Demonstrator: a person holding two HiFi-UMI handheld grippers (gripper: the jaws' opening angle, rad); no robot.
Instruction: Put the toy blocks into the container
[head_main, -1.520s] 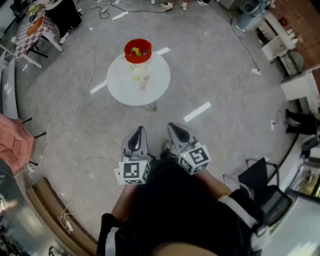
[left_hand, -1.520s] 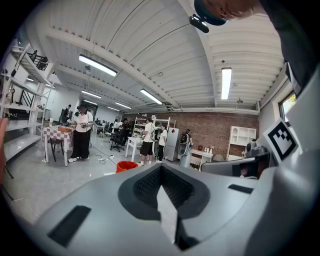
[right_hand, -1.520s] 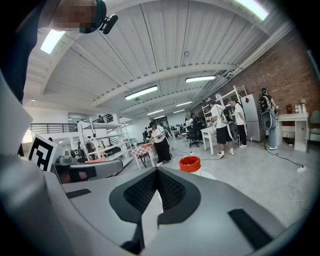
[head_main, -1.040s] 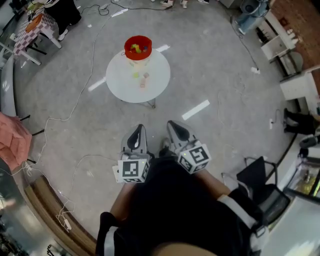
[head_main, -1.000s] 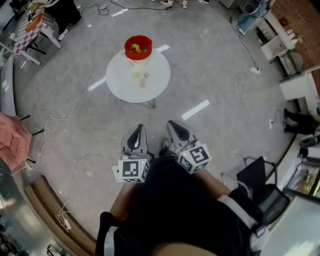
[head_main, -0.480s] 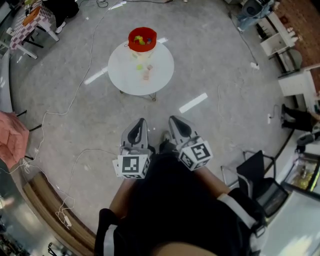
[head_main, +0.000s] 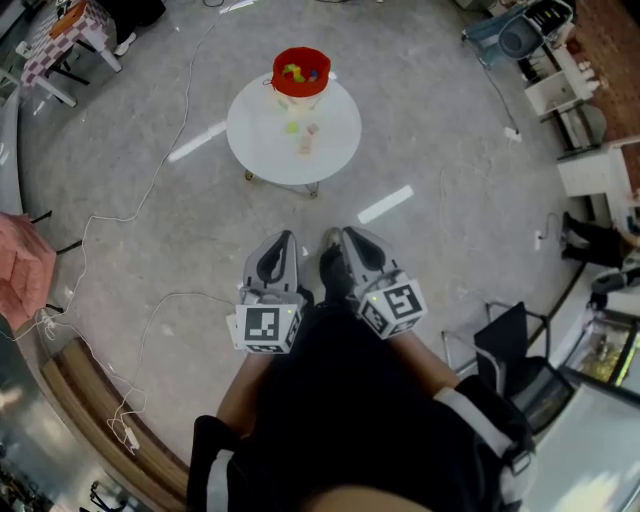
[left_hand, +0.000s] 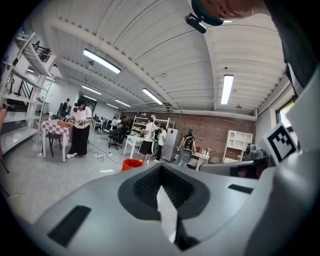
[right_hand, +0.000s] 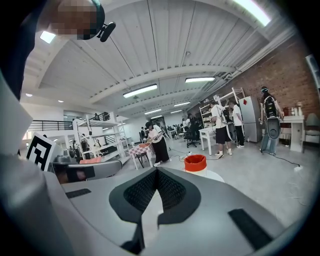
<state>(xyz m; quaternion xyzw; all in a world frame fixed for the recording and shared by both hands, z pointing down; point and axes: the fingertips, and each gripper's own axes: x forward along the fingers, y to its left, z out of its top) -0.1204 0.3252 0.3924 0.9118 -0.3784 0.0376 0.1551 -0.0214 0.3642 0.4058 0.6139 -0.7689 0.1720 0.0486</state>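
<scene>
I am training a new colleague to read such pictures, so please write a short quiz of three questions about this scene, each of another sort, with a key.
1. True or false: the left gripper holds a toy block.
2. The red container stands on: A the floor; B the round white table; C a shelf.
3. Fill in: seen from the person, the loose blocks lie on the container's ____ side.
Key: 1 false, its jaws are shut on nothing; 2 B; 3 near.
</scene>
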